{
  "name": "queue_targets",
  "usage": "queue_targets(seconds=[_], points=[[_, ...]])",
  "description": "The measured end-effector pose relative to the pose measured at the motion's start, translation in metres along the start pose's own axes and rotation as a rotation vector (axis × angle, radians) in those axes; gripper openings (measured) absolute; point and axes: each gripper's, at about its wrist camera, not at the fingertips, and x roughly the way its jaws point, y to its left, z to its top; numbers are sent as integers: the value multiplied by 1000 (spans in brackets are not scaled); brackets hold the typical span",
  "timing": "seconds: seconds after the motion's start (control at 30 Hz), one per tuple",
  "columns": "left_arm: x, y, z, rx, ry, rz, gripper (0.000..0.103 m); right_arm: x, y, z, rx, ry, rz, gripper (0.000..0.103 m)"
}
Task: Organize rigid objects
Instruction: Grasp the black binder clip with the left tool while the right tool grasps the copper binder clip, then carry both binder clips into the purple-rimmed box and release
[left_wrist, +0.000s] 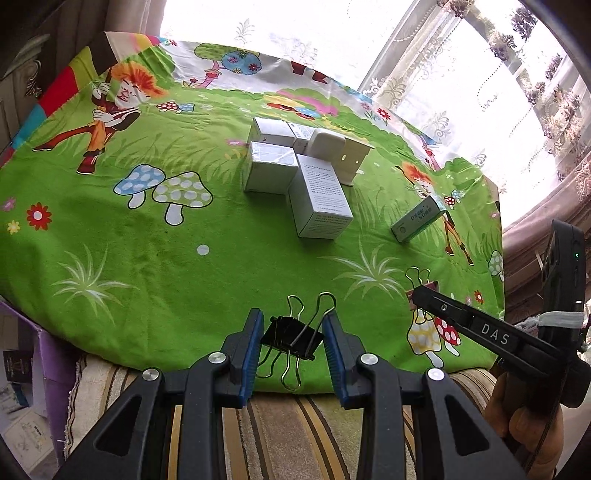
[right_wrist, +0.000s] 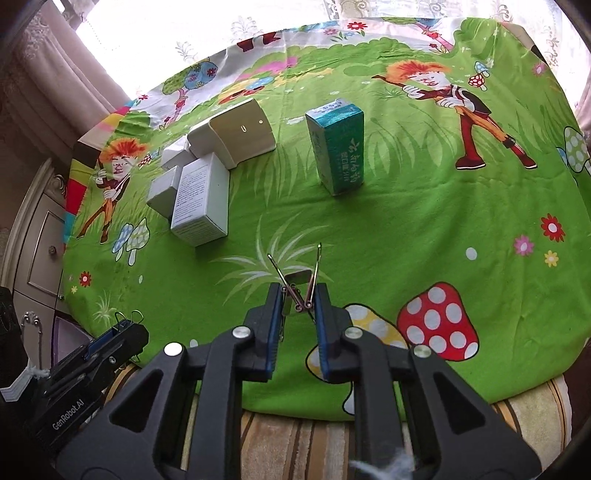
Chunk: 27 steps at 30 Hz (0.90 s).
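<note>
The left hand-held gripper is clamping a black metal binder clip with wire handles between its blue pads, above the near edge of a green cartoon-print cloth covering the surface; the right hand-held gripper is pinching a small silver binder clip; a cluster of white cardboard boxes is sitting mid-cloth, with a teal-and-white carton lying apart.

A green cartoon tablecloth lies before lace curtains.
</note>
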Motion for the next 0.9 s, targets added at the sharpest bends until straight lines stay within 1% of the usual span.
queue_targets(seconds=[0.27, 0.53, 0.67, 0.9], points=[[-24, 15, -11, -52, -32, 5, 34, -8, 31, -21, -64, 17, 36, 21], [-58, 30, -20, -47, -97, 98, 34, -18, 73, -38, -165, 18, 61, 21], [-74, 51, -25, -79, -118, 128, 34, -21, 97, -47, -219, 25, 83, 21], [-100, 100, -34, -178, -150, 191, 34, -24, 138, -62, -317, 41, 118, 21]])
